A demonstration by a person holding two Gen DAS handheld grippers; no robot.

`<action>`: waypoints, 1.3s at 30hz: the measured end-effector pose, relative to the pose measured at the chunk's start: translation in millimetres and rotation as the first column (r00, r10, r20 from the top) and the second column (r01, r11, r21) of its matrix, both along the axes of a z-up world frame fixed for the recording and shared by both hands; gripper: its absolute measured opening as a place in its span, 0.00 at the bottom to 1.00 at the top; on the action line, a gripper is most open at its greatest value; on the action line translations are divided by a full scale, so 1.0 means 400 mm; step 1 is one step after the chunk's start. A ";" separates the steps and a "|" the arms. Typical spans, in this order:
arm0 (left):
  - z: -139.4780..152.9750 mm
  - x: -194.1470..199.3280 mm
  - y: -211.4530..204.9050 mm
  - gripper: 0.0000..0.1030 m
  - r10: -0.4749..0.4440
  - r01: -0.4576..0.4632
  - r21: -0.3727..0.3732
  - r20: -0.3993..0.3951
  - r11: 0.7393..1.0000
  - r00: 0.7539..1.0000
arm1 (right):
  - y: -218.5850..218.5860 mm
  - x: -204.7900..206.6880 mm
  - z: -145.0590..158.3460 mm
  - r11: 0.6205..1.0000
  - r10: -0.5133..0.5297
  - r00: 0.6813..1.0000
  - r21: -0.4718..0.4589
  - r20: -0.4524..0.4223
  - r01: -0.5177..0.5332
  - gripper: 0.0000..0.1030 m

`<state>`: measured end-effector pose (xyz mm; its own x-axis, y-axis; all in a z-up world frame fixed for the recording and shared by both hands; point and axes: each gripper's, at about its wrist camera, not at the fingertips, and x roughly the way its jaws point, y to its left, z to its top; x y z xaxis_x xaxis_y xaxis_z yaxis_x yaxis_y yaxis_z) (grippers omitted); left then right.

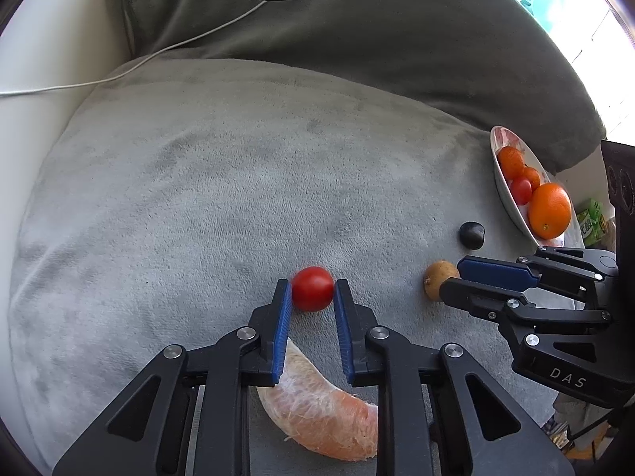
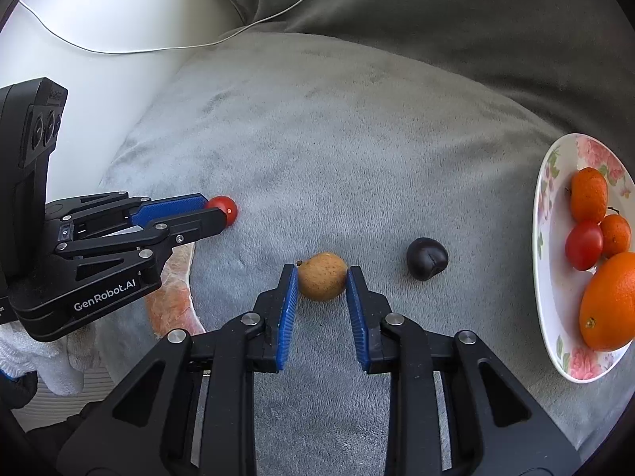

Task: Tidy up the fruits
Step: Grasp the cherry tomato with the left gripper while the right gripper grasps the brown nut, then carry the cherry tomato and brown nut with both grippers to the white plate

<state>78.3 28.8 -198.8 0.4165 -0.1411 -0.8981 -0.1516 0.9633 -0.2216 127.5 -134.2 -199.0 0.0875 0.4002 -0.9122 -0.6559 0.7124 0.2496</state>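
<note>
A red cherry tomato lies on the grey cushion between the tips of my left gripper, which is open around it. It also shows in the right wrist view. A small brown fruit lies between the tips of my right gripper, which is open around it; it also shows in the left wrist view. A dark plum lies just right of it. A floral plate at the right holds a big orange, two small oranges and a tomato.
A wrapped orange carrot-like piece lies under my left gripper. A dark green cushion rises at the back, with a white cable and a black cable across it. A white sofa arm is at the left.
</note>
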 end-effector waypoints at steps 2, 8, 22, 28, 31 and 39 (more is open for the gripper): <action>0.002 -0.002 -0.002 0.19 -0.007 0.007 0.010 0.003 1.000 1.000 | 0.000 -0.001 0.001 1.000 -0.001 1.000 -0.001 0.003 0.001 0.25; 0.008 -0.006 -0.008 0.19 -0.009 0.008 0.024 0.013 1.000 1.000 | -0.002 0.000 0.009 1.000 -0.006 1.000 0.000 0.010 0.006 0.20; 0.012 -0.001 -0.023 0.19 -0.021 0.021 0.028 0.013 0.999 1.000 | -0.004 0.005 0.016 1.000 -0.005 1.000 0.007 -0.003 0.005 0.11; 0.008 0.001 -0.024 0.19 -0.014 0.013 0.023 0.012 1.000 1.000 | 0.005 0.006 0.004 1.000 0.011 1.000 -0.023 0.000 -0.011 0.32; 0.008 0.000 -0.025 0.19 -0.013 0.013 0.022 0.012 1.000 1.000 | 0.008 0.004 -0.005 1.000 0.015 1.000 -0.015 -0.011 -0.015 0.33; 0.012 -0.007 -0.020 0.19 -0.007 0.006 0.015 0.017 1.000 1.000 | 0.016 0.001 -0.003 1.000 0.022 1.000 0.001 -0.017 -0.022 0.26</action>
<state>75.5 20.6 -194.0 0.4310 -0.1302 -0.8929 -0.1415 0.9675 -0.2094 127.9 -127.8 -200.2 0.0629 0.4025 -0.9132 -0.6669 0.6977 0.2616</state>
